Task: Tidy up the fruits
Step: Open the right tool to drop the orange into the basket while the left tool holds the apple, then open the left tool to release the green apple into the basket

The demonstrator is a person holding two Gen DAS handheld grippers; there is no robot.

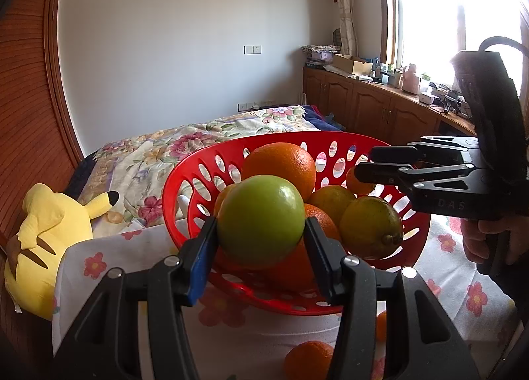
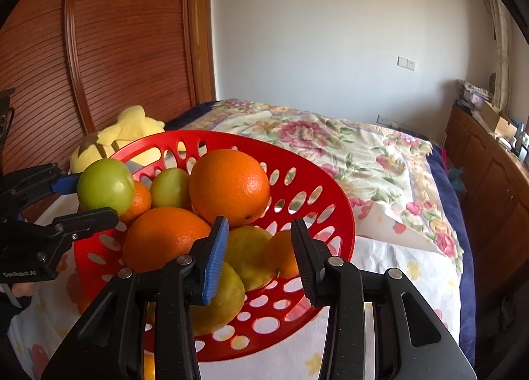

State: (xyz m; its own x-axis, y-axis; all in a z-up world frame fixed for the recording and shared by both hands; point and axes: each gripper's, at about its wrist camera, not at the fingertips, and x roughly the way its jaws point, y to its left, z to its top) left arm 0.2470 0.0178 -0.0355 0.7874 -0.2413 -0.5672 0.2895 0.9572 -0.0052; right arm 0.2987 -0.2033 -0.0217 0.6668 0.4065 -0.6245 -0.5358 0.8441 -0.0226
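Left gripper (image 1: 261, 241) right in front of me, jaws clamped on green apple (image 1: 261, 219), holding it over the near rim of the red basket (image 1: 185, 181). I see the same apple from the right cam, at the basket's left edge. Right gripper (image 2: 259, 254) hangs over the basket's other side w/ pads apart, gripping nothing; small orange (image 2: 281, 256) and a yellowish fruit (image 2: 248, 254) sit in the gap below. Big orange (image 2: 229, 186) tops the pile, lemon (image 1: 372, 226) beside it. Loose orange (image 1: 309, 360) lies on floral cloth (image 1: 463, 280) outside the basket. Yellow plush (image 1: 39, 241) off to the left.
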